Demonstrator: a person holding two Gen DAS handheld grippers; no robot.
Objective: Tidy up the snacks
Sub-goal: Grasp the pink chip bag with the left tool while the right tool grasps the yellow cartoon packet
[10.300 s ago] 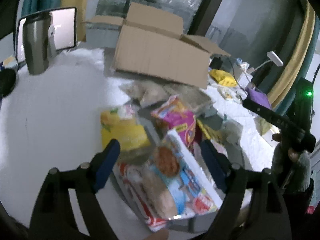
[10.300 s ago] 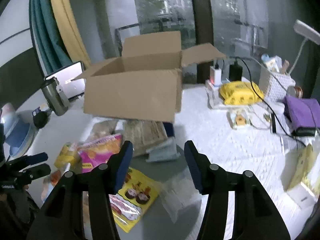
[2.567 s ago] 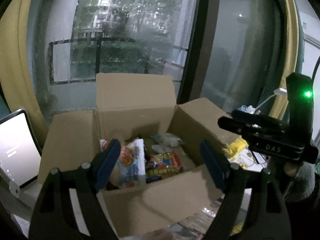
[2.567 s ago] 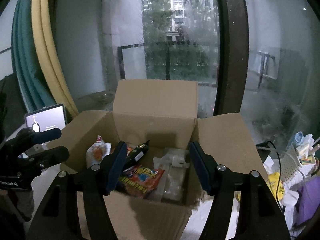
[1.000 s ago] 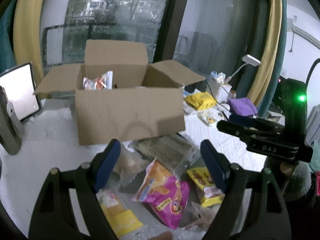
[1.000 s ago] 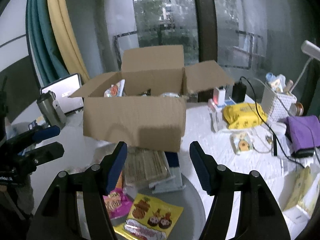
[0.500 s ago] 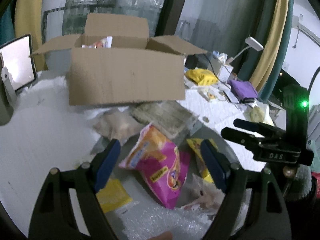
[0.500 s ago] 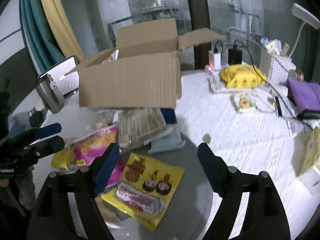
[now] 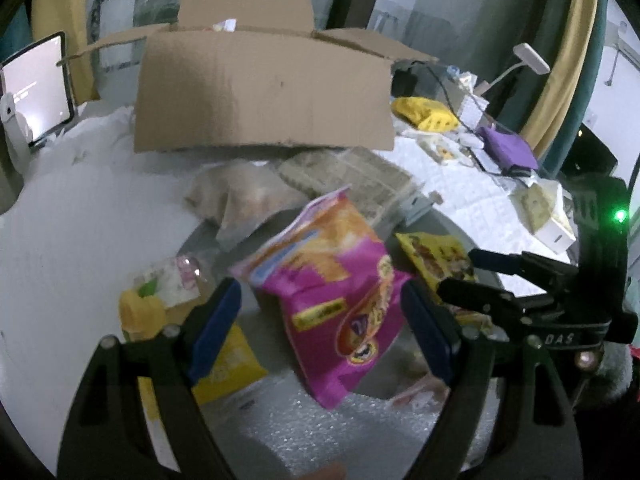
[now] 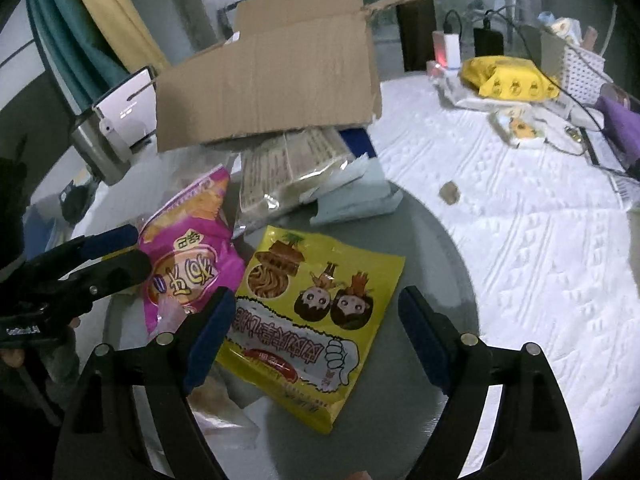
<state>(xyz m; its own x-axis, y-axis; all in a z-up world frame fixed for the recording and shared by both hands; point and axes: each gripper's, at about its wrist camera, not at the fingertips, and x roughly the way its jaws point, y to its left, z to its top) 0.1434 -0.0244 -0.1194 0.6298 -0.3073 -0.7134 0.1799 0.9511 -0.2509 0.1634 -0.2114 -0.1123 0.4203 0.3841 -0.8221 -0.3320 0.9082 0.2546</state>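
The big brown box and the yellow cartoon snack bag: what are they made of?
Brown open-topped box: looks like matte corrugated cardboard, with faint ribbing and creased flaps. Yellow cartoon-printed snack bag: probably glossy plastic film, going by its sheen, wrinkles and crimped edges.

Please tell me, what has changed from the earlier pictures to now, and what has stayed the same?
Both grippers came down from over the box to the snacks in front of it. The left gripper now frames the pink bag, the right gripper the yellow pack; its fingers spread wider. Neither holds anything. Box and snacks stayed in place.
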